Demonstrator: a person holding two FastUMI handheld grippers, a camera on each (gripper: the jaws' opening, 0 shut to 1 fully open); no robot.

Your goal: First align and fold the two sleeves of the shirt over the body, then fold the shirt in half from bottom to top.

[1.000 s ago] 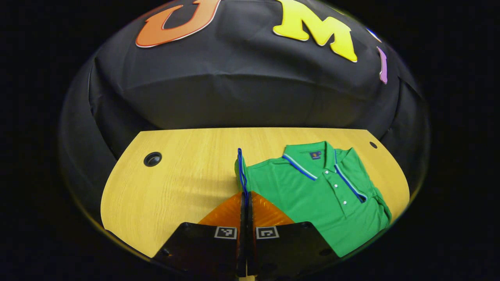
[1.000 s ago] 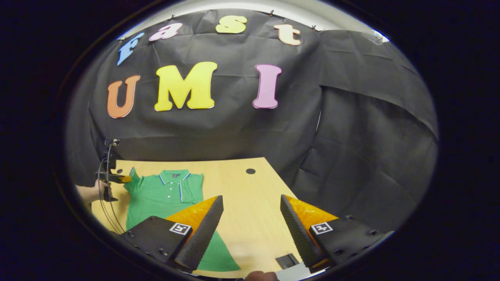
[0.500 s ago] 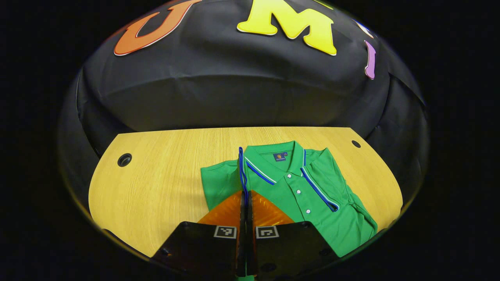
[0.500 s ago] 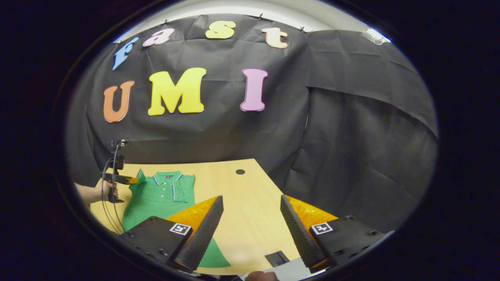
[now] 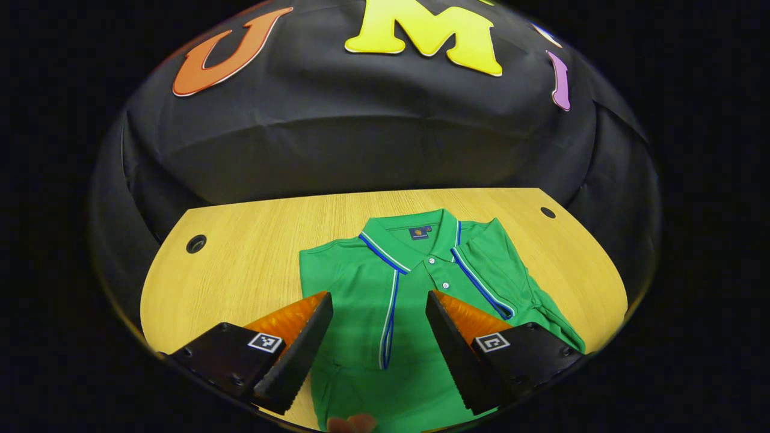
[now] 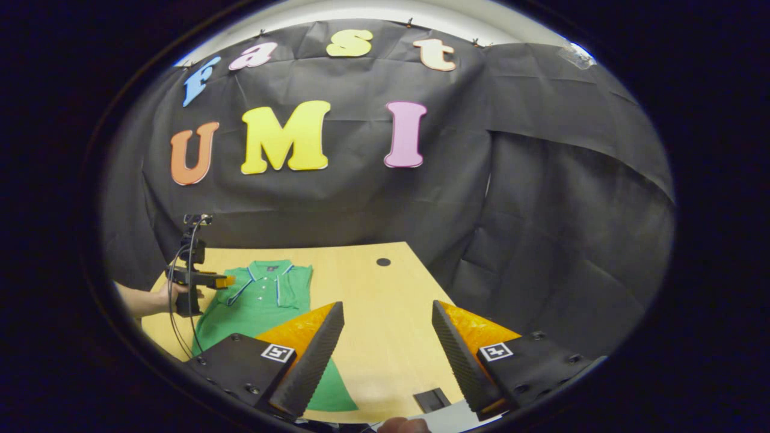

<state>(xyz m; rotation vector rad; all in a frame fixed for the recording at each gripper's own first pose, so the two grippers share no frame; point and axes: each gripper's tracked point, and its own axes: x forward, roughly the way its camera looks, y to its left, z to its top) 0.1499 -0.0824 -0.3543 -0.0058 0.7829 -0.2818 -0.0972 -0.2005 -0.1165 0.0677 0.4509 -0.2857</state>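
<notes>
Right now the green polo shirt (image 5: 415, 288) lies flat on the wooden worktop (image 5: 252, 264), collar toward the far edge and buttons facing up. Both sleeves are folded in over the body: the left sleeve (image 5: 385, 319), with its blue and white trim running down the middle of the chest, and the right sleeve (image 5: 487, 270), whose striped edge slants across the shirt's right side. Some loose cloth bunches along the near right edge of the shirt.

The left claw (image 5: 379, 337) hangs over the lower chest with its fingers spread wide, the sleeve trim showing in the gap between them, and it grips nothing. In the right gripper view the same claw (image 6: 225, 281) appears farther off, held by a person's hand (image 6: 165, 296) over the shirt's left shoulder, a cable trailing down from it.

The right claw (image 6: 388, 349) is well apart from that, over bare worktop to the right of the shirt, fingers likewise spread and empty. The shirt's hem (image 6: 331, 394) shows beside its left finger. Round cable holes (image 5: 196, 243) sit near the far corners of the worktop.
</notes>
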